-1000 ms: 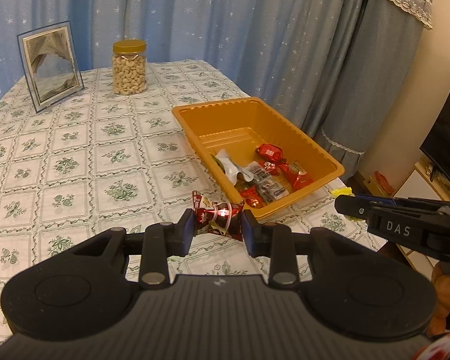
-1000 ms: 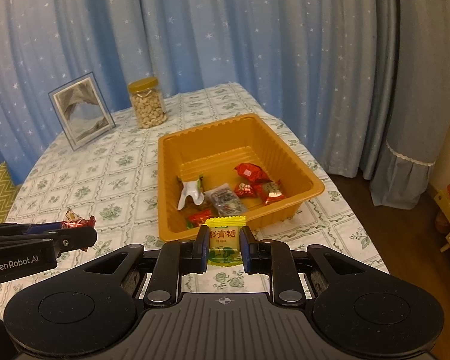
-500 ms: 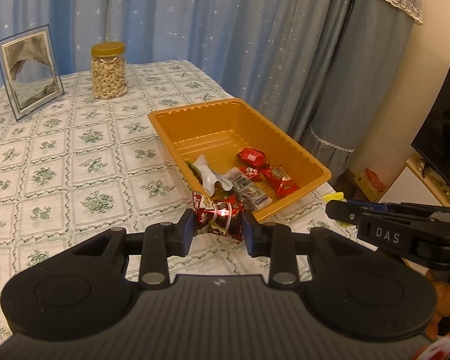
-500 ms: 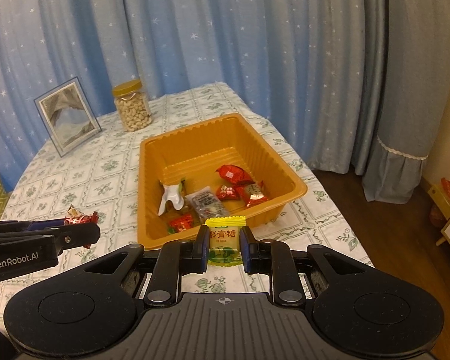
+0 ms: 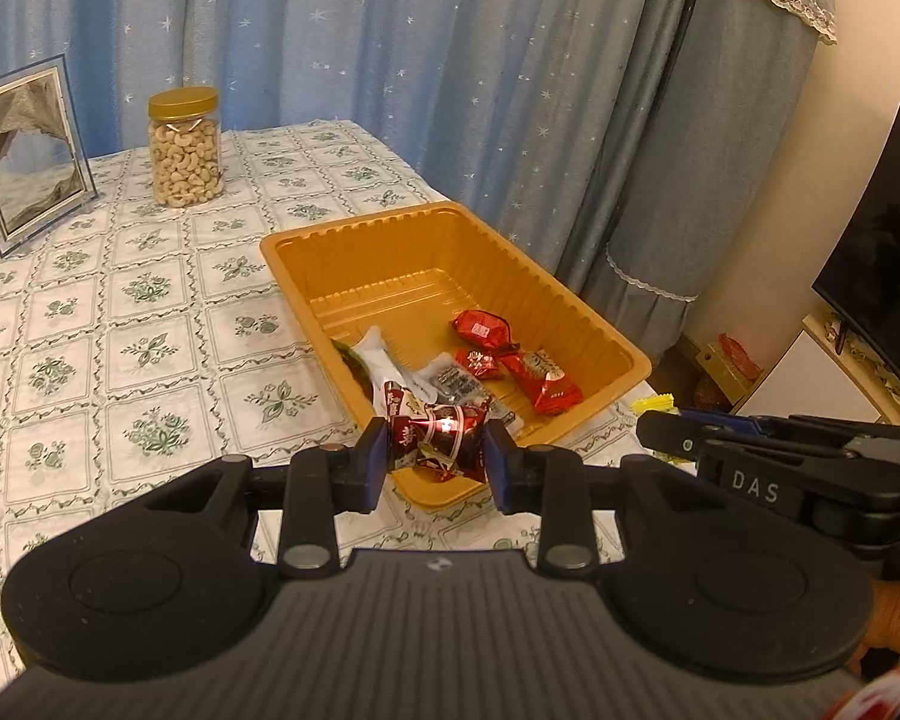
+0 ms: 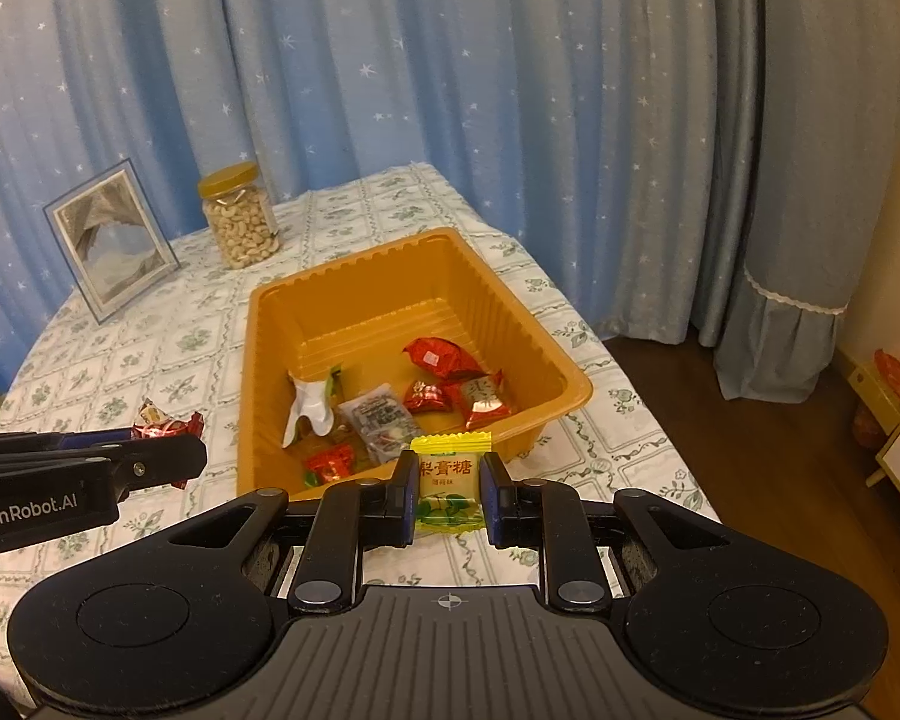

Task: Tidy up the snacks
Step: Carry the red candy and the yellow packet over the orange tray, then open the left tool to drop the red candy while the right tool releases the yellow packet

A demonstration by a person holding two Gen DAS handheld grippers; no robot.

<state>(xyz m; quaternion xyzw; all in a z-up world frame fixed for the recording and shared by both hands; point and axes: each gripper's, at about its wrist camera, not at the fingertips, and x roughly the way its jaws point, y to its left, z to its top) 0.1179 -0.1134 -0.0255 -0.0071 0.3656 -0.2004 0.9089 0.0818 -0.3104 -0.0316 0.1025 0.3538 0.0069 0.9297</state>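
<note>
My left gripper is shut on a red foil candy, held over the near corner of the orange tray. In the right wrist view that same candy shows at the tip of the left gripper, left of the tray. Shut on a yellow candy packet, my right gripper hovers just short of the orange tray's near rim. In the left wrist view the yellow packet peeks past the right gripper's tip, right of the tray. Several wrapped snacks lie inside the tray.
A jar of cashews and a framed picture stand at the back of the tablecloth-covered table. Blue curtains hang behind. Right of the table's edge are the floor, a low cabinet and a dark screen.
Both grippers have drifted toward the tray with their candies still held. In the left wrist view the tray has slid under the red candy; jar and frame shifted left.
</note>
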